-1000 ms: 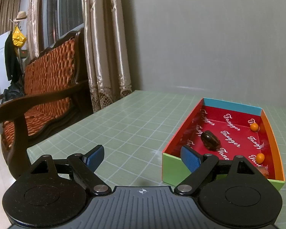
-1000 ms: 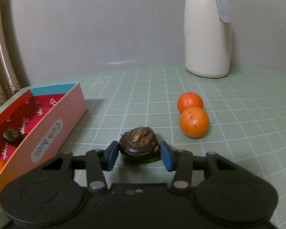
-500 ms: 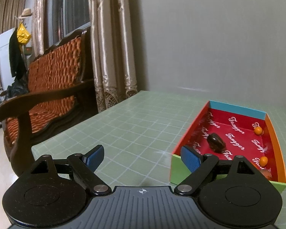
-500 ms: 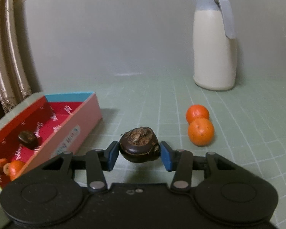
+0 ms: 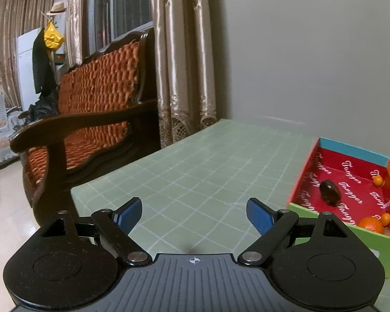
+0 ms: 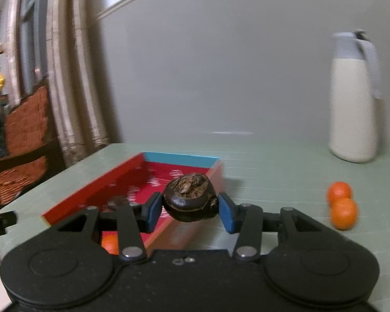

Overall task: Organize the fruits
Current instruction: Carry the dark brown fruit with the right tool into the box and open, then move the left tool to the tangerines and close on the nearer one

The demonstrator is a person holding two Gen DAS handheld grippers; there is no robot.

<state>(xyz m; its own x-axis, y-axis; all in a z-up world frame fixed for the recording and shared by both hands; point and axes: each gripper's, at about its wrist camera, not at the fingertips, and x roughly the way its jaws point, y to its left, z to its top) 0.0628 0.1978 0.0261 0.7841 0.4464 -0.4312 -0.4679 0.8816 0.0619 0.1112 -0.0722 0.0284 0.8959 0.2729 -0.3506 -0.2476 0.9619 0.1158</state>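
My right gripper is shut on a dark brown round fruit, held in the air over the near right wall of the red-lined box. An orange shows in the box below the left finger. Two oranges lie on the table to the right. In the left wrist view my left gripper stands open over bare table, left of the box. That box holds another dark fruit, an orange and small orange fruits.
A cream jug with a grey lid stands at the back right by the wall. A wooden bench with orange cushions and curtains lie past the table's left edge. The green grid mat covers the table.
My right gripper has lifted the dark fruit off the table and swung left, so it now hangs over the box. The left gripper has drifted left, away from the box, still open.
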